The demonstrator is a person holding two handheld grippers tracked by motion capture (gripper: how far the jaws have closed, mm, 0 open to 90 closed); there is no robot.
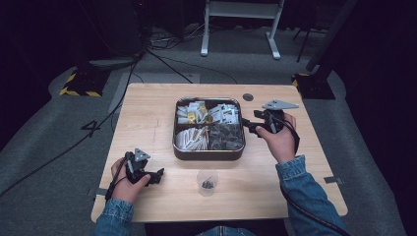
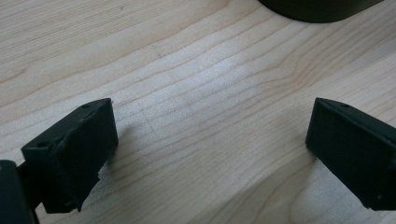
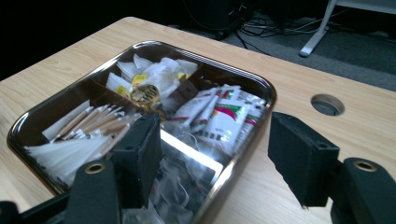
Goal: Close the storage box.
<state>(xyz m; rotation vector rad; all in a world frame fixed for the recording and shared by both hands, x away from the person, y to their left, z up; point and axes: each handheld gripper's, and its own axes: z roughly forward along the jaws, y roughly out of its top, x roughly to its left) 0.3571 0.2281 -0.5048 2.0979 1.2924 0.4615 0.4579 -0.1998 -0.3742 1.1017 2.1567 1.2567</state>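
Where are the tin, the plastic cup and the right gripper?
tin [image 1: 208, 153]: high view, its dark near wall.
plastic cup [image 1: 207, 175]: high view, its clear rim, near table edge.
right gripper [image 1: 247, 125]: high view, midway between its fingers, beside the tin.

One tin [image 1: 209, 153] of four compartments, one cup [image 1: 207, 181], seemingly two claws.

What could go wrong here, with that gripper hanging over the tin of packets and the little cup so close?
The right gripper has open, empty jaws at the tin's rim; dipping in, one jaw might catch that rim and shift the tin. The packets lie crowded, so it may pinch several. The clear plastic cup looks light and might tip if bumped.
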